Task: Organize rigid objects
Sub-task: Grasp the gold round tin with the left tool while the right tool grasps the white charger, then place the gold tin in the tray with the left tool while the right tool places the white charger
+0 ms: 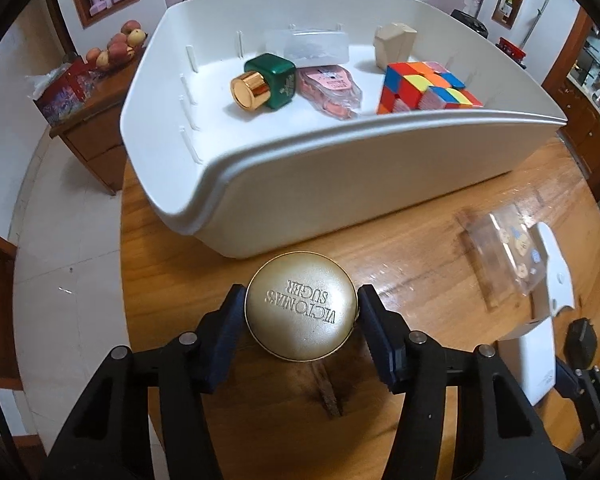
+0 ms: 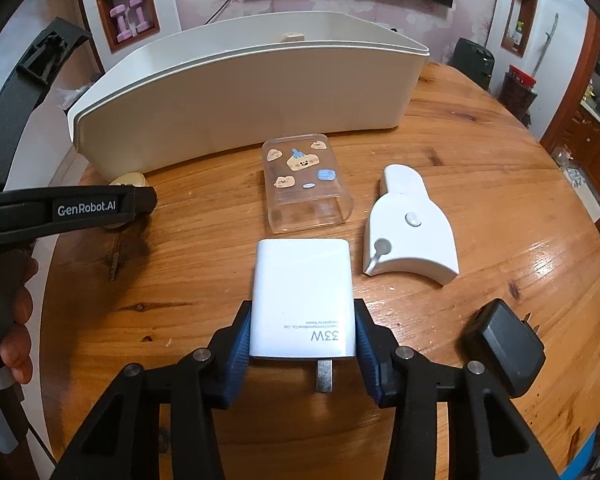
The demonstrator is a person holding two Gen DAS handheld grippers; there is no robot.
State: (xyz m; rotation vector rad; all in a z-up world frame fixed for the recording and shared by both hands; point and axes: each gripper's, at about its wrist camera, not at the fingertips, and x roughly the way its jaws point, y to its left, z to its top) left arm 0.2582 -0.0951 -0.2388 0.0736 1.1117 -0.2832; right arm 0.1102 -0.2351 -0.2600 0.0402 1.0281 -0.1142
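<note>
Two items sit in grips at once. A gold round compact (image 1: pixel 301 307), lid up with raised lettering, sits between the left gripper (image 1: pixel 300 320) pads, which press its left and right edges just above the wooden table (image 1: pixel 400 248). Straight ahead of it, very near, rises the curved wall of the white storage bin (image 1: pixel 300 184), so the coming move looks like a lift up and forward over that rim. Inside lie a green perfume bottle (image 1: pixel 268 82) and a Rubik's cube (image 1: pixel 424 88). The right gripper (image 2: pixel 303 336) is clamped on a white 33W charger (image 2: pixel 302 300), long axis pointing at the bin (image 2: pixel 240 104), farther off, with a clear sticker case (image 2: pixel 306 182) between.
</note>
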